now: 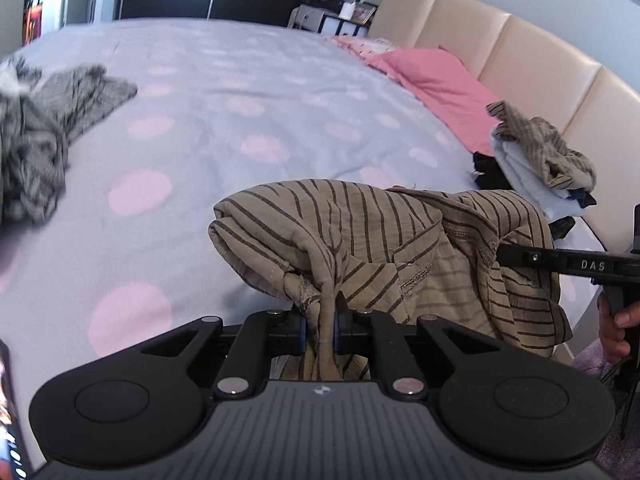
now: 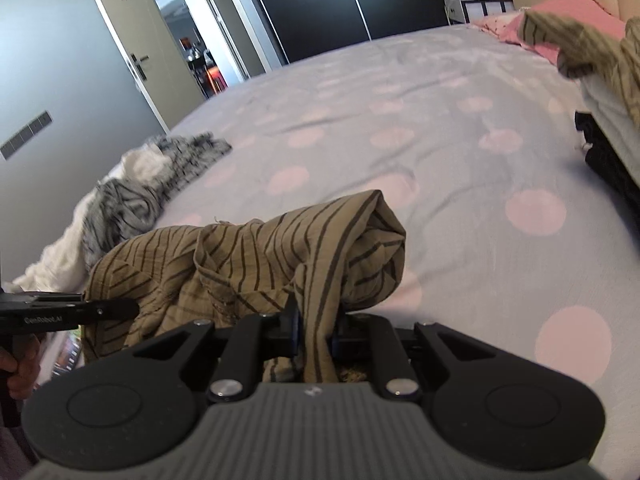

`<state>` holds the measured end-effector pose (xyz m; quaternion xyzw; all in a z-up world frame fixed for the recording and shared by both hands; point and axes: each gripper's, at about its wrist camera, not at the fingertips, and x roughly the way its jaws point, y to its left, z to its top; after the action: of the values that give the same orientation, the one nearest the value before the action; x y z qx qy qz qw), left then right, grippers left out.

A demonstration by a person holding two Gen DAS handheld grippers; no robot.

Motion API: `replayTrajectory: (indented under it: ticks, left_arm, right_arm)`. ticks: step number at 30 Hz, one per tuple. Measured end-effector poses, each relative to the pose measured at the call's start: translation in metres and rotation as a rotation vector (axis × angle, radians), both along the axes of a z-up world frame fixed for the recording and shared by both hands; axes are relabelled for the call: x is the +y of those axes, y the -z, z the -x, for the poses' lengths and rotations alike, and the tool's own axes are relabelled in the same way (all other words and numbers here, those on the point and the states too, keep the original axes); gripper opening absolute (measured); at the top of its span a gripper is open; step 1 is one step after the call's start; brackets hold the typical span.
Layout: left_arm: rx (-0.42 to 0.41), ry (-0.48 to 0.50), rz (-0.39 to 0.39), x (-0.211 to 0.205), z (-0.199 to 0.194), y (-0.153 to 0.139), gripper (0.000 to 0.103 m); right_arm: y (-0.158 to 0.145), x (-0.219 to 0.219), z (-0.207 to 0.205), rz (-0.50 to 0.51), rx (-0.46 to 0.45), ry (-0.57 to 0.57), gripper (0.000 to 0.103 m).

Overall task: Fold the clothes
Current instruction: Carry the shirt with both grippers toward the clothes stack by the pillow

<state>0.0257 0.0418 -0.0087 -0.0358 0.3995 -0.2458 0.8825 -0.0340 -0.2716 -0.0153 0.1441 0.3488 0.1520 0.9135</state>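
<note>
Both hand-held grippers, left [image 1: 322, 312] and right [image 2: 316, 320], clamped striped shirt [image 1: 360, 232] (bunched); needed spreading flat over bed [image 1: 240, 92] first.

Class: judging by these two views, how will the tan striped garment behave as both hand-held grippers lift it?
The tan striped garment is probably floppy: it droops between the left hand-held gripper and right hand-held gripper. Likely light: thin, crinkled cloth. It may slip, since each pinches only a narrow bunch.
</note>
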Motion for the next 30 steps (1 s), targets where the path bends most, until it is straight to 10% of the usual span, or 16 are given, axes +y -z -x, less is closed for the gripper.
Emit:
replayTrajectory:
  ticks: [13,30]
  left_arm:
    - [-0.12,0.114,0.008,-0.062,0.0,-0.086,0.009]
    - [-0.124,0.322,0.264,-0.238,-0.057,-0.162,0.009]
  right_arm:
    - [-0.101,-0.053,0.013,0.058,-0.089,0.014,0.015]
    - [-0.239,-0.242,0.0,0.122,-0.074,0.197,0.015]
